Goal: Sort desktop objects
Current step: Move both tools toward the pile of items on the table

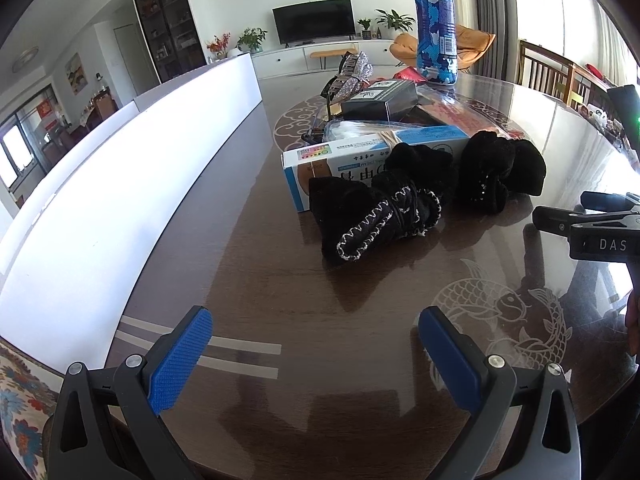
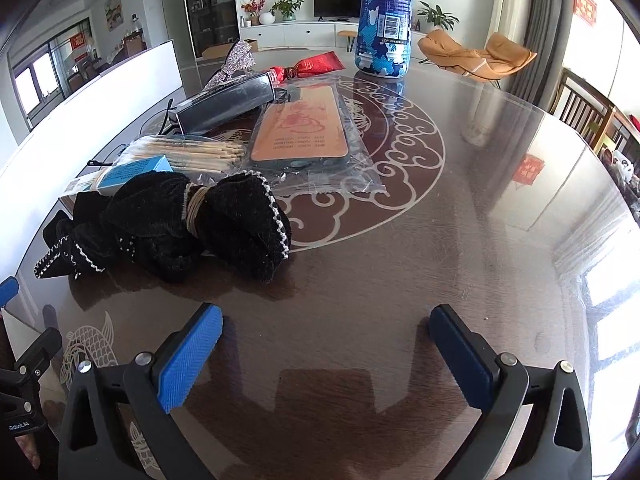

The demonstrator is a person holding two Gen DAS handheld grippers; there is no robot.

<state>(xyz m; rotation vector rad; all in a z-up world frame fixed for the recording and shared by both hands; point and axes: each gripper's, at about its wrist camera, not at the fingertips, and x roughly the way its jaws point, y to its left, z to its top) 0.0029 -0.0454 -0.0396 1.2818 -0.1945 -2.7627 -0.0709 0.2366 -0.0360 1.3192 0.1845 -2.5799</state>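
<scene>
- I am seeing the objects to sort lying in a cluster near the middle of the dark glossy worktop (image 2: 460,248).
- Nearest to me, two black velvet bows are resting side by side: one with a zigzag white trim (image 1: 376,216), the other with a beaded edge (image 2: 208,220).
- The bows are leaning against a blue-and-white box (image 1: 320,160), with a bag of wooden sticks (image 2: 192,152) lying just behind it.
- A phone case in a clear bag (image 2: 304,132) is lying flat beside a dark box (image 2: 228,104); a silver glitter bow (image 2: 236,64) and a red packet (image 2: 312,65) are sitting farther back.
- A blue camouflage bottle (image 2: 384,16) is standing upright at the far side.
- I am holding the left gripper (image 1: 316,356) wide apart and empty above bare wood.
- The right gripper (image 2: 326,354) is likewise spread wide, gripping nothing, just short of the bows.
</scene>
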